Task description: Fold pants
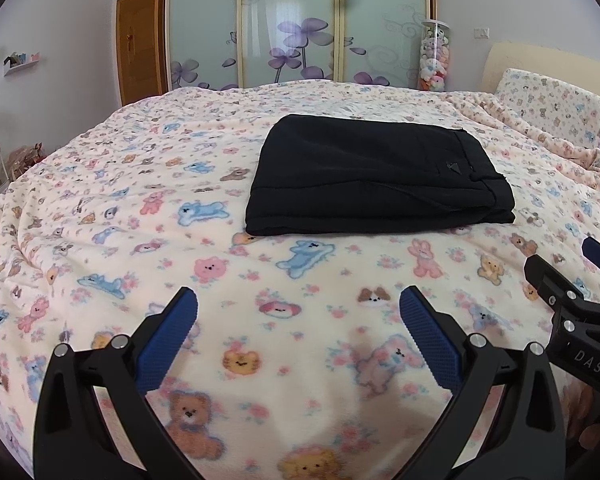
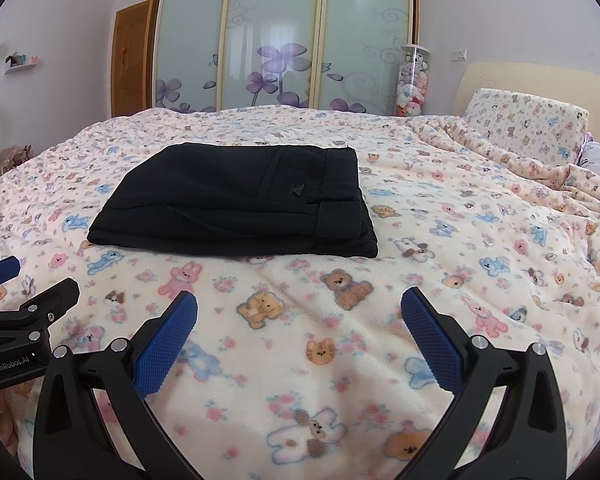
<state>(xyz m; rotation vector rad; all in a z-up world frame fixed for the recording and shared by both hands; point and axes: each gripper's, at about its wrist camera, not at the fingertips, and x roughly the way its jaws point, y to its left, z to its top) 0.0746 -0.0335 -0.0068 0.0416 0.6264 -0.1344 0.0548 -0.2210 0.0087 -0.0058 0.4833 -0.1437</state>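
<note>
Spreading wide at lower centre, the left gripper [image 1: 298, 312] gripped nothing; the right gripper [image 2: 299, 312] likewise stood released. One pair of black pants [image 1: 374, 178], folded into a rectangle, lay mid-frame on one animal-print blanket [image 1: 140, 220]. At upper right, one clear cylinder [image 1: 434, 56] held plush toys.

A wide bed under a cream fleece blanket printed with cartoon animals [image 1: 148, 240] fills a lilac-walled room, backed by a frosted-glass sliding wardrobe with purple flowers [image 2: 276, 40], a brown wooden door [image 1: 138, 44], a clear tube of plush toys [image 2: 411, 82] and a matching printed pillow [image 2: 528, 126].
</note>
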